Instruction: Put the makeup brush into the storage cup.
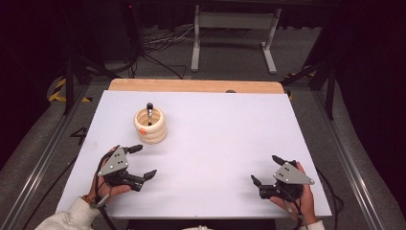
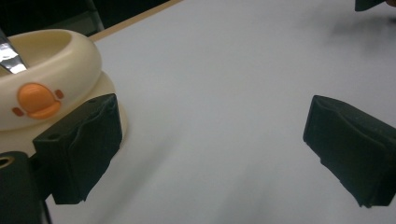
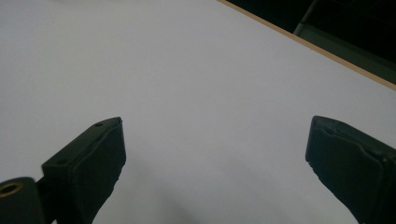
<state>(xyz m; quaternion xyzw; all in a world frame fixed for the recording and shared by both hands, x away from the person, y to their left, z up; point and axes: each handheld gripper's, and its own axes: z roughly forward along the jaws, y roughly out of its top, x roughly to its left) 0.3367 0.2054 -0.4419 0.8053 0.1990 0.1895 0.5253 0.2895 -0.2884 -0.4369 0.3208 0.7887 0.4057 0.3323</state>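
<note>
Both grippers, left [image 1: 142, 162] and right [image 1: 265, 169], spread jaws wide near a cream ribbed cup [image 1: 150, 126] with an orange duck face.

Left gripper [image 2: 212, 154] fingers [image 2: 79, 149] spread wide over the white worktop [image 2: 224, 70], nothing between them. Cream ringed cup [image 2: 60, 74] with orange duck mark [image 2: 37, 100] just beside the left finger, a metal utensil [image 2: 10, 58] inside. Wooden edge [image 2: 135, 18] beyond.

On my table [image 1: 215, 143] I count one cream ringed cup [image 1: 150, 125] – a single orange duck mark [image 2: 38, 100] on its side – with one black-handled utensil [image 1: 149, 112] standing inside. Two grippers: left gripper [image 1: 142, 162], right gripper [image 1: 264, 169], two black jaws each, spread wide.
</note>
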